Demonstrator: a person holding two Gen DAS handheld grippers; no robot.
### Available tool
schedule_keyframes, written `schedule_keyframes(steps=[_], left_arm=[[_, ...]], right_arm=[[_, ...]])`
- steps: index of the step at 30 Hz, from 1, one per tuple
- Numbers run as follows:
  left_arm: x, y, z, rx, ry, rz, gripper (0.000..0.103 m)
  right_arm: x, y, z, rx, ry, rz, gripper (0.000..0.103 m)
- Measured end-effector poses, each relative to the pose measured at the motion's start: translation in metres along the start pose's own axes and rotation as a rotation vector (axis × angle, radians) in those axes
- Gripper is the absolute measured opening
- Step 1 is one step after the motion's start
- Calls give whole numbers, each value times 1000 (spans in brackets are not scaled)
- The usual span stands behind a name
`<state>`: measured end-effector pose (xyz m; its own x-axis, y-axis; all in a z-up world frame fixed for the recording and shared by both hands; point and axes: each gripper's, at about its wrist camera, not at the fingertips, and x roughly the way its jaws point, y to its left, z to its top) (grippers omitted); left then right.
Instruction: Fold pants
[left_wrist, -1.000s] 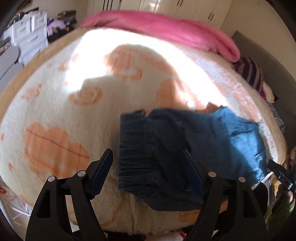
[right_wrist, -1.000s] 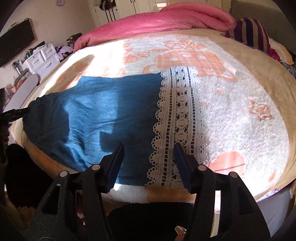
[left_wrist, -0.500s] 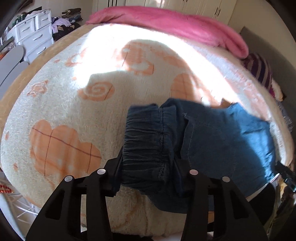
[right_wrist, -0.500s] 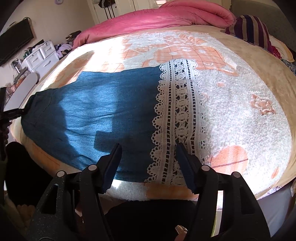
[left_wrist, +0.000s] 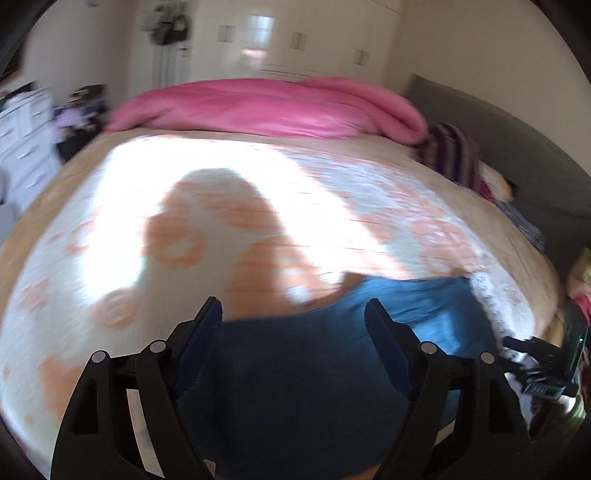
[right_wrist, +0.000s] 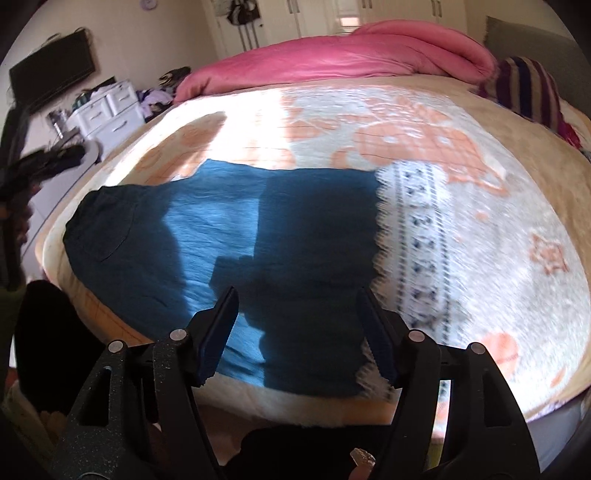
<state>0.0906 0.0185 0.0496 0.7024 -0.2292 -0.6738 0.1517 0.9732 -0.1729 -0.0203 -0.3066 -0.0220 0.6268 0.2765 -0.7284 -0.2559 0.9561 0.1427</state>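
Blue pants (right_wrist: 236, 243) with a white lace hem (right_wrist: 417, 243) lie flat across the near edge of the bed. In the left wrist view the pants (left_wrist: 303, 376) fill the space between and below the fingers. My left gripper (left_wrist: 293, 325) is open above the waist end and holds nothing. My right gripper (right_wrist: 297, 317) is open above the leg part near the lace and holds nothing. The left view is blurred by motion.
The bed carries a cream blanket with orange shapes (right_wrist: 406, 147). A pink duvet (right_wrist: 351, 55) lies along the far side, a striped pillow (right_wrist: 524, 88) at the far right. White drawers (right_wrist: 107, 114) stand to the left of the bed.
My left gripper was shut on the waistband half a second ago; now it is open and raised, tilted up toward the room. The pants lie flatter. My right gripper shifted left over the blue cloth.
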Motion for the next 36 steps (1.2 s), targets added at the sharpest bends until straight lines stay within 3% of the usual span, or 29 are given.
schedule_keyframes(steps=[3,9,12,16,17,18,19,21,26,30,32,36], left_arm=[[48,-20,14,23,76,-87,79],[138,-41,8,80,244,-142,76],[167,-38,-2,36,284,-209,65],[180,-38,-6,17,282,-284,60],[180,-40,-6,22,285,-305,38],[180,-44,-6,21,297,-362,9],[180,-49,-6,28,305,-386,10],[177,-59,-8,101,285,-351,10],[185,-46,-2,73,262,-316,10],[188,-58,-5,151,255,-261,10],[184,-56,-5,152,251,-267,10],[183,-49,-4,125,255,-286,11]], right_arm=[[5,4,5,-7,2,4,61],[20,0,6,7,45,-12,61],[31,-6,0,37,81,-38,61],[33,-5,-2,28,78,-52,61],[34,-4,-2,22,80,-58,61],[35,-3,-2,15,82,-66,62],[37,-2,-3,8,84,-73,62],[38,0,-4,-6,87,-86,62],[39,1,-3,-22,99,-87,63],[40,-1,4,-49,134,-71,64],[26,-16,21,0,73,-57,64],[17,-65,64,88,-28,-114,64]])
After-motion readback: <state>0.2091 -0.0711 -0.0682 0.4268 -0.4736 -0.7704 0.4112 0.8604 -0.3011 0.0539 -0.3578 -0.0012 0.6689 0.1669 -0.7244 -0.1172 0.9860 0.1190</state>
